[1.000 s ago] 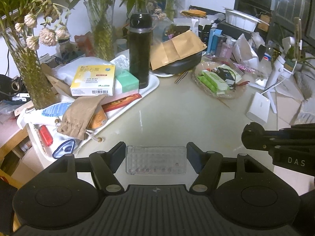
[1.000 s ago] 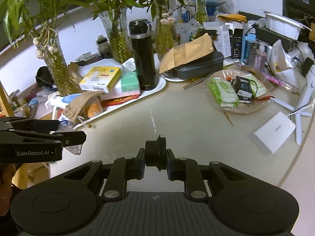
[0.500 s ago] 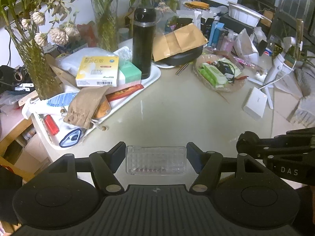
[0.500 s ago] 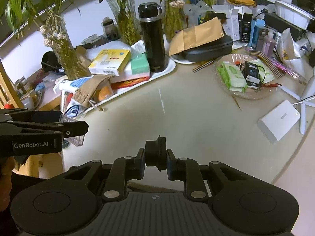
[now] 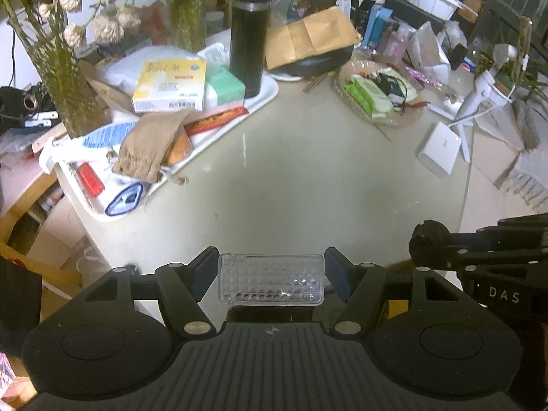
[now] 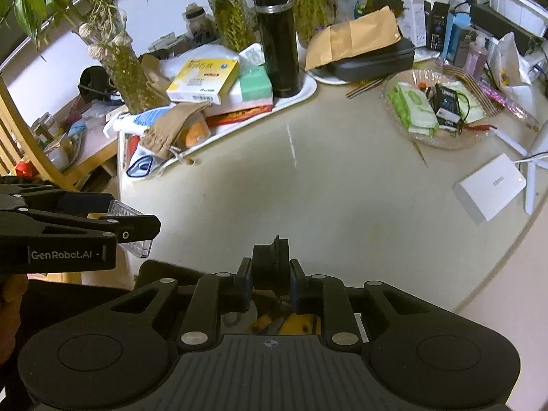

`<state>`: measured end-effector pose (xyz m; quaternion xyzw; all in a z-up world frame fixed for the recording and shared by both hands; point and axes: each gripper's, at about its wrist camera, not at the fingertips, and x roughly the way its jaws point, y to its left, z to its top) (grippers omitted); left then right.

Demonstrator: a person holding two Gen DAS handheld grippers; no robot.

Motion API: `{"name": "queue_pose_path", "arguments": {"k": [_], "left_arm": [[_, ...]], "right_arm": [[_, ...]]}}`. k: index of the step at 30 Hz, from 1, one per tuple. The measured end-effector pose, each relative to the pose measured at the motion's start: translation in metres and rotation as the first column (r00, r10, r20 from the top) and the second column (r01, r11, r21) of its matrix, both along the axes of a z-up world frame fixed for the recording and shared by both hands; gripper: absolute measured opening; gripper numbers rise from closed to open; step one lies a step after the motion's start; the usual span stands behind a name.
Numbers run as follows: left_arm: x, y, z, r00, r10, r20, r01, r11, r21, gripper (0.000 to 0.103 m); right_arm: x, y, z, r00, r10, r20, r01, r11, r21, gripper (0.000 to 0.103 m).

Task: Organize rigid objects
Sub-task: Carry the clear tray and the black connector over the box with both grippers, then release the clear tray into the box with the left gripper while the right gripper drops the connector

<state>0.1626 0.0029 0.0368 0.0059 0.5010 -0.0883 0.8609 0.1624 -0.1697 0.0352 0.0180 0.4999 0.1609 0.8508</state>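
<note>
Clear plastic box (image 5: 270, 279) with a faceted, diamond-patterned face sits crosswise between the jaws of the left gripper (image 5: 271, 269), one short end against each pad, held in the air above the near edge of the pale desk (image 5: 291, 178). In the right wrist view the same box (image 6: 128, 221) juts from the left gripper's tips at the far left. The right gripper (image 6: 270, 279) has its jaws drawn narrow on a small black round part (image 6: 270, 263), which stands up between the pads.

On the desk, a long white tray (image 5: 270, 90) holds an upright black flask (image 5: 249, 34), a yellow medicine box (image 5: 171, 85) lying on a stack, a mint-green box (image 5: 226, 85), a tan drawstring pouch (image 5: 150, 144), a red packet (image 5: 219, 120) and a small red item (image 5: 90, 178). To the right, a shallow clear glass dish (image 5: 380, 92) holds green wipe packets (image 5: 364, 94) and a small black device with wires. Behind it, a black case (image 5: 315, 63) lies under a brown paper envelope (image 5: 311, 39). A white box (image 5: 440, 150) lies near the desk's right edge.

Compared with a second ago, both grips are unchanged. Both views now look down from a little higher, so more of the desk's near edge and the space beneath it shows, and the tray's contents sit lower in the picture.
</note>
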Motion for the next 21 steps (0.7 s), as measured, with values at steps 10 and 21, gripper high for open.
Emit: {"name": "queue_pose_path", "arguments": {"k": [10, 21], "left_arm": [[-0.014, -0.001, -0.007, 0.994, -0.027, -0.103, 0.026, 1.0, -0.009, 0.067], [-0.025, -0.002, -0.027, 0.974, -0.052, -0.218, 0.039, 0.997, -0.062, 0.067]], "right_arm": [[-0.015, 0.001, -0.001, 0.994, 0.039, -0.102, -0.036, 0.999, 0.03, 0.024], [-0.034, 0.0, -0.02, 0.972, 0.067, -0.226, -0.054, 0.997, 0.063, 0.024]]}}
